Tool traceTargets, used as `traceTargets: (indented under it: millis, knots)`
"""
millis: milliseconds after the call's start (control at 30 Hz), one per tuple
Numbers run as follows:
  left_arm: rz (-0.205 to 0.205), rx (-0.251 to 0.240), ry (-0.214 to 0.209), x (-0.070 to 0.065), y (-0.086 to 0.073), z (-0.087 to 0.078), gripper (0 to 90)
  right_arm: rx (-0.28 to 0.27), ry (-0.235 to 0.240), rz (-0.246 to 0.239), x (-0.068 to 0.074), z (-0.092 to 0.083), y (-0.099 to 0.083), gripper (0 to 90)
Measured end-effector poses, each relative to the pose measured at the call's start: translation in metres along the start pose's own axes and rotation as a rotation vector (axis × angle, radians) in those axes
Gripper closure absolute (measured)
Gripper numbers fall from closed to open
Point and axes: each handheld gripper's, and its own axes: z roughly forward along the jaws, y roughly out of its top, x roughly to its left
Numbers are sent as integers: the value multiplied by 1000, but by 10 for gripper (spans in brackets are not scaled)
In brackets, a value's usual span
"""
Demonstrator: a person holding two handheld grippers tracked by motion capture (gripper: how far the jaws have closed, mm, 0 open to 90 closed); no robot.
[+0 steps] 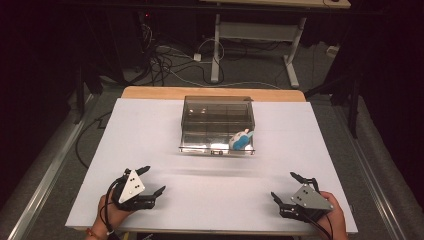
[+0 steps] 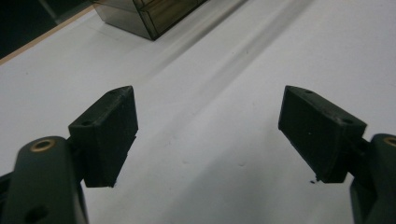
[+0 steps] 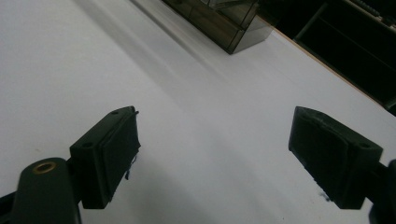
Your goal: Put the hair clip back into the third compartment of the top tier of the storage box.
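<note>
On table, all positions relative to the box:
box: clear smoky plastic organiser box point(image 1: 217, 124) with inner dividers, sits on the white table top point(image 1: 150, 150), roughly centred left to right, toward the far edge. Lid looks shut; can't confirm the latch.
box in gripper views: one corner at top of left gripper view point(image 2: 149, 14); one corner at top of right gripper view point(image 3: 224, 23). Contents not readable in either.
toy: small blue and white toy point(image 1: 241, 139) at the box's near right corner. Blue body, white top, a bit of orange. Through the tinted wall I can't tell whether it is inside that compartment or resting against the front.
left gripper: left gripper point(image 1: 154, 180) well apart from the box, near side and to its left, low over the table's near edge. Jaws spread wide, nothing between them; left gripper view shows bare white surface in the gap point(image 2: 208, 135). Points forward and right, toward the box.
right gripper: right gripper point(image 1: 285, 186) well apart from the box, near side and to its right, also by the near edge. Jaws spread wide, nothing held; bare table in the gap point(image 3: 212, 154). Points forward and left, toward the box.
hands: left hand point(image 1: 107, 215) and right hand point(image 1: 332, 217) wrap the gripper bodies from the near side, both at table level.
spacing: grippers sit either side of the box centreline, about equally far from it; neither touches box or toy.
beyond box: wooden strip of table edge point(image 1: 150, 92) just behind the box; then floor with cables point(image 1: 165, 65) and a desk frame point(image 1: 255, 35).
</note>
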Motion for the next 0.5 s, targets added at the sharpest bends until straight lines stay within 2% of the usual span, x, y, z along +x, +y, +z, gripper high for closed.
traceTargets:
  millis: [500]
  knots:
    - [-9, 10, -1, 1, 1, 4, 194, 2, -6, 17, -2, -1, -2, 165]
